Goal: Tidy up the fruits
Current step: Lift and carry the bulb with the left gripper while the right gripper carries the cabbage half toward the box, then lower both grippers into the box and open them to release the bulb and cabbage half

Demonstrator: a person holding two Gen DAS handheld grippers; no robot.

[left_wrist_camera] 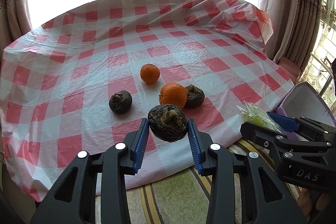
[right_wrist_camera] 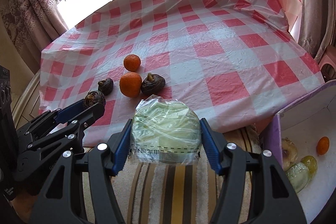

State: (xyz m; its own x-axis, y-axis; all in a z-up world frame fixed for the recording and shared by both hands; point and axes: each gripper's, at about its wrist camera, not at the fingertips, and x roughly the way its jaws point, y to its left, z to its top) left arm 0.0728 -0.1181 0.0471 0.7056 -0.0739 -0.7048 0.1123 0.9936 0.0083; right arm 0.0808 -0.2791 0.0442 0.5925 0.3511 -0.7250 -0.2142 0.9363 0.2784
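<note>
My left gripper [left_wrist_camera: 168, 126] is shut on a dark brown, knobbly round fruit [left_wrist_camera: 168, 122], held just above the near edge of the checked tablecloth [left_wrist_camera: 189, 52]. On the cloth behind it lie two oranges [left_wrist_camera: 150, 73] [left_wrist_camera: 173, 96] and two more dark fruits [left_wrist_camera: 120, 102] [left_wrist_camera: 195, 96]. My right gripper [right_wrist_camera: 166, 136] is shut on a pale green fruit wrapped in clear plastic [right_wrist_camera: 166, 127], off the table's near edge. In the right wrist view the left gripper [right_wrist_camera: 92, 103] shows at the left with its dark fruit [right_wrist_camera: 93, 98].
A purple box with a white inside [right_wrist_camera: 310, 119] stands at the right below table level. It holds a small orange [right_wrist_camera: 323, 145], a pale round item [right_wrist_camera: 288, 150] and wrapped green pieces [right_wrist_camera: 298, 175]. A striped rug [right_wrist_camera: 178, 186] lies below. Curtains and a bright window stand behind the table.
</note>
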